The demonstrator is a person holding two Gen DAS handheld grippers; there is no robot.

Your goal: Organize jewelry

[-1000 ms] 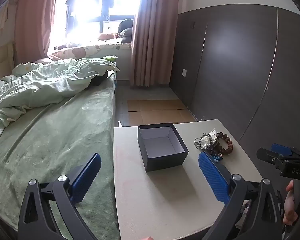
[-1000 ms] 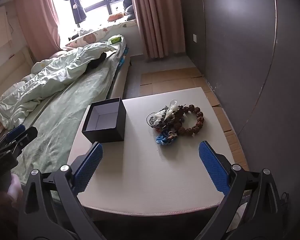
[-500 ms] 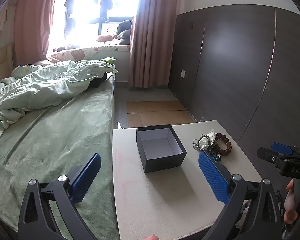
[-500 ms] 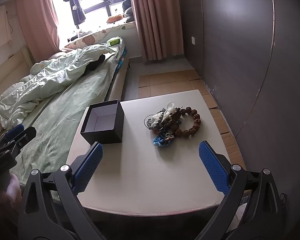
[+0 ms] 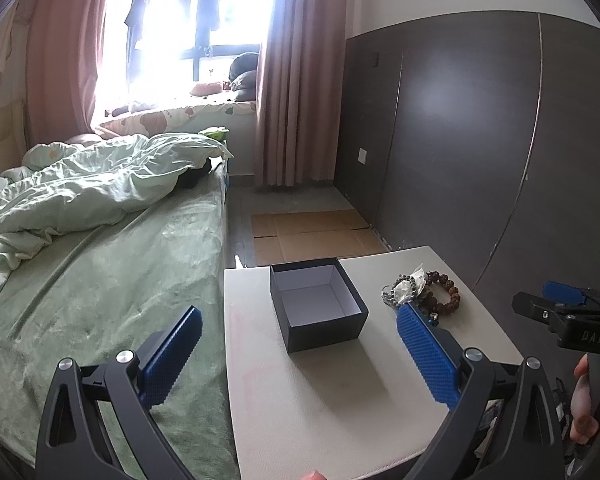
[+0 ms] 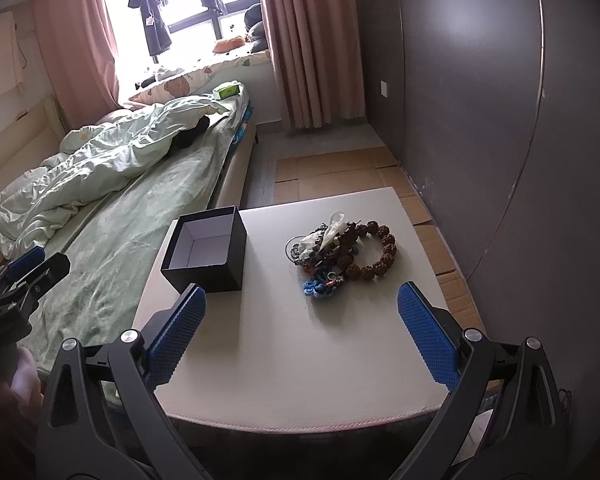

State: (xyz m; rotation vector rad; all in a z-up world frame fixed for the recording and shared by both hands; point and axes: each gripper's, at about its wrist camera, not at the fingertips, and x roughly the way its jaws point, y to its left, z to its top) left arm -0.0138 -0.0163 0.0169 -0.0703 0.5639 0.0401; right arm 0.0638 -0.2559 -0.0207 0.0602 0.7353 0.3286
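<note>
An open black box (image 5: 318,304) with a white inside stands empty on the white table (image 5: 328,400); it also shows in the right wrist view (image 6: 206,254). A pile of jewelry (image 6: 340,250), with a brown bead bracelet, a blue knotted piece and a small plastic bag, lies to the right of the box; it also shows in the left wrist view (image 5: 422,294). My left gripper (image 5: 300,352) is open and empty, held above the table's near side. My right gripper (image 6: 300,328) is open and empty, short of the pile.
A bed (image 5: 100,272) with a green sheet and crumpled duvet runs along the table's left side. A dark panelled wall (image 6: 500,120) stands to the right. Cardboard sheets (image 5: 312,236) lie on the floor beyond the table.
Both grippers have tilted up and drawn back a little, so the box and the pile sit lower in the views. Nothing on the table has moved.
</note>
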